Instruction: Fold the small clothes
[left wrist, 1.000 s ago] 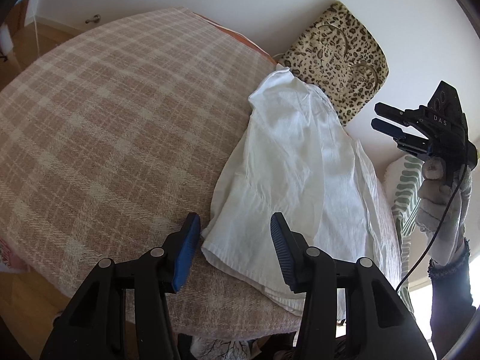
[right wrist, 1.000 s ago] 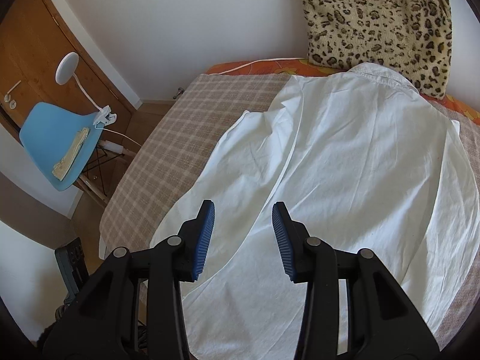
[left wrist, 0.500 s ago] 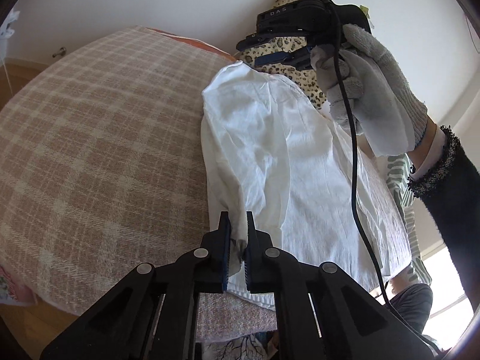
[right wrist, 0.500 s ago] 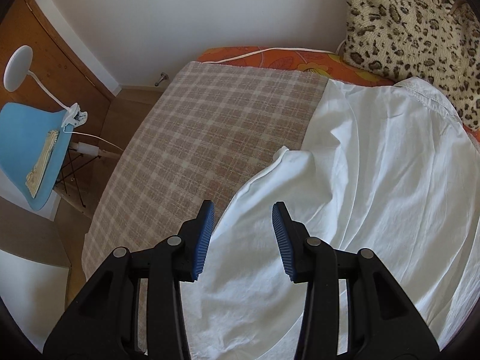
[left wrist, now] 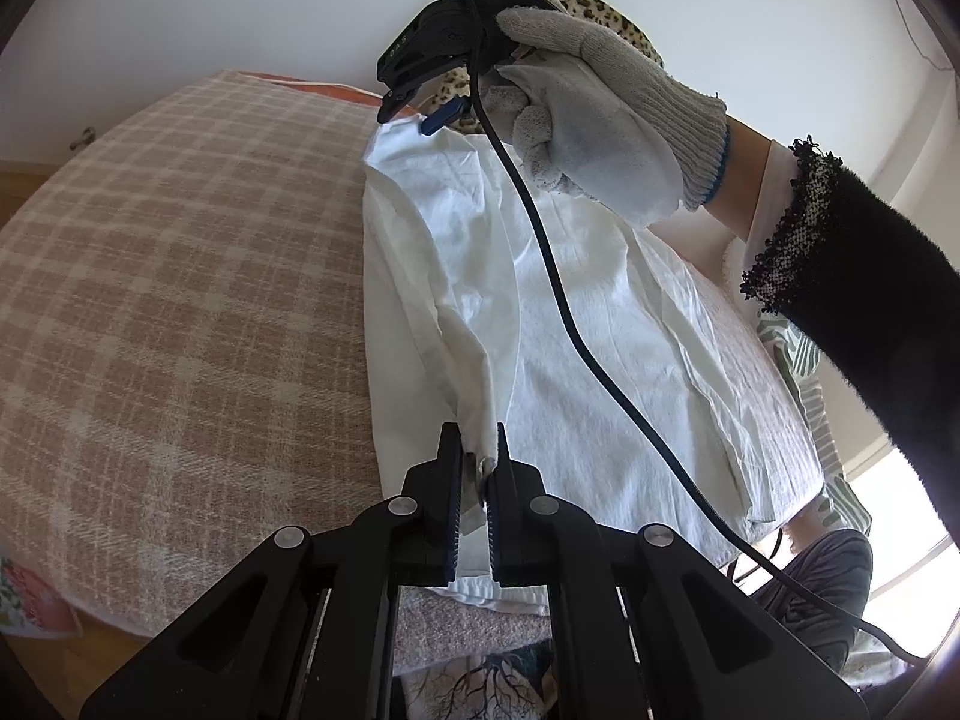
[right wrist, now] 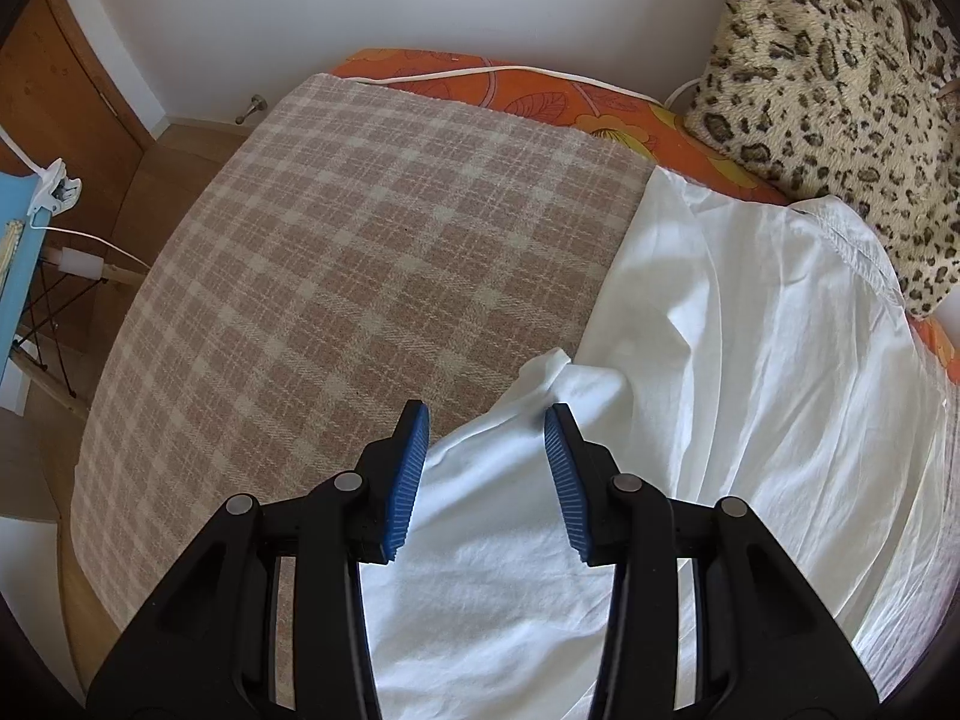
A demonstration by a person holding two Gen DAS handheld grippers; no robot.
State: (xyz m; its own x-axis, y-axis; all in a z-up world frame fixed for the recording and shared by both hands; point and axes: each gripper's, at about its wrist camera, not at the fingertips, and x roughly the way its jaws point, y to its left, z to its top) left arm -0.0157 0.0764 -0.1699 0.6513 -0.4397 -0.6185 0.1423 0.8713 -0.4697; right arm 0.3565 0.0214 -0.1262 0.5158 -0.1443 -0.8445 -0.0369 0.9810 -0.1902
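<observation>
A white shirt [left wrist: 588, 324] lies on a plaid blanket [left wrist: 180, 276] over a bed. My left gripper [left wrist: 477, 450] is shut on the shirt's near left hem and lifts a fold of it. In the left wrist view my right gripper [left wrist: 414, 114], held by a gloved hand [left wrist: 606, 114], hovers open over the shirt's far left shoulder near the collar. In the right wrist view the right gripper [right wrist: 486, 420] is open, its blue pads [right wrist: 408, 474] on either side of a raised fold at the shirt's [right wrist: 750, 360] left edge.
A leopard-print cushion [right wrist: 840, 78] leans on the wall behind the collar. An orange sheet [right wrist: 540, 90] with a white cable shows at the bed's head. A blue chair [right wrist: 12, 252] stands on the wooden floor at left. A striped cloth [left wrist: 798, 354] lies at the right.
My left gripper closed on the shirt's hem and lifted it. My right gripper moved from the right side across to the shirt's far left shoulder and stays open.
</observation>
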